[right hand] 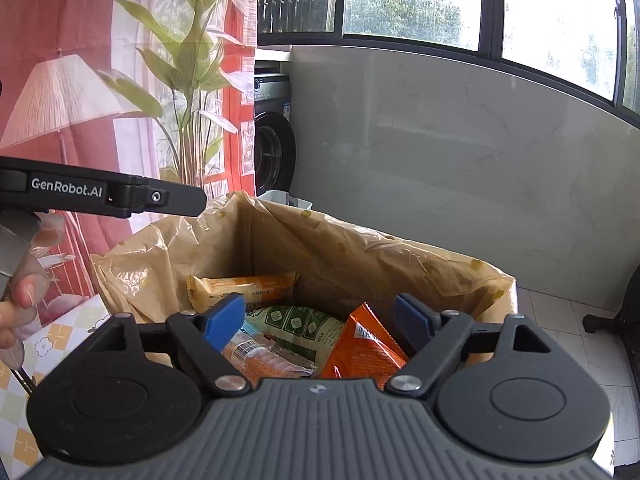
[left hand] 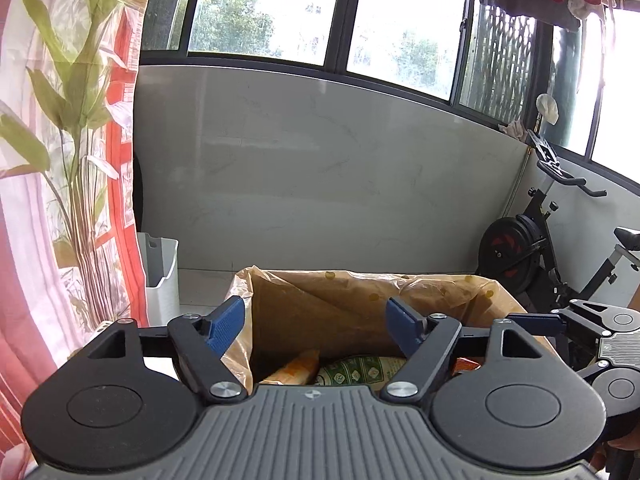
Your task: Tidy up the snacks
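With both tongs, L (left hand: 315, 326) & R (right hand: 320, 322), wide open and empty over the bag (right hand: 360, 248), I could snag its liner.

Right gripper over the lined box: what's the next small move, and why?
Probably draw the right gripper back from the lined box to fetch another snack. Its jaws stand open with nothing between them, and the orange packet, green packet and wafer bar already lie inside.

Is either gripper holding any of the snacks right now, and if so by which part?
Nothing is held. The left gripper and right gripper are both open and empty above the bag, with the snack packets lying loose inside.
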A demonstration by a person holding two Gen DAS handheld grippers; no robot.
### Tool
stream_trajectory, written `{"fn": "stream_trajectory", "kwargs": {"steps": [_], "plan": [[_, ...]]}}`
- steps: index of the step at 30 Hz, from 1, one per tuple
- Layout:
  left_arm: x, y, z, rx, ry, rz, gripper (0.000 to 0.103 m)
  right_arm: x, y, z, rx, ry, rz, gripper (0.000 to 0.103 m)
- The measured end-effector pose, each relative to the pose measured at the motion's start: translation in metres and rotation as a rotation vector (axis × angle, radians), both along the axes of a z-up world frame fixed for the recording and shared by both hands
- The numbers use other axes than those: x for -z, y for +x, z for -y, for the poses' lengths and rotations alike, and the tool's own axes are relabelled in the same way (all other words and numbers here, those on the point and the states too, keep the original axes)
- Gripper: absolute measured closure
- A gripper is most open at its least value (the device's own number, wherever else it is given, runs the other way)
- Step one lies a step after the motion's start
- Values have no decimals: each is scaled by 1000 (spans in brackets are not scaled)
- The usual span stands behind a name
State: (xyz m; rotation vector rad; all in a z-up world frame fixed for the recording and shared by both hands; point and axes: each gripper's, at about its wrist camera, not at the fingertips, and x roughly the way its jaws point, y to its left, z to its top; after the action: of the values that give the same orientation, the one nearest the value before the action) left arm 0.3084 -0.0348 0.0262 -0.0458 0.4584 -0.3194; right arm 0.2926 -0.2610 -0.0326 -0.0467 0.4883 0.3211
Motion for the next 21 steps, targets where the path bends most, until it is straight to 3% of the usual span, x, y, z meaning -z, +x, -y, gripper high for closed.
{"fn": "stream_trajectory", "kwargs": {"steps": [6,16,21], "plan": [[-23,-29,-15,-44,-16,18,15,-14,-25,7,76,37,41,3],[-50,-94,-20,-83,-24,72,11,-51,-104,13,149,126,105,1],[-49,-119,-26,-93,-70,34,11,-65,-141,13,165,182,147,0]]}}
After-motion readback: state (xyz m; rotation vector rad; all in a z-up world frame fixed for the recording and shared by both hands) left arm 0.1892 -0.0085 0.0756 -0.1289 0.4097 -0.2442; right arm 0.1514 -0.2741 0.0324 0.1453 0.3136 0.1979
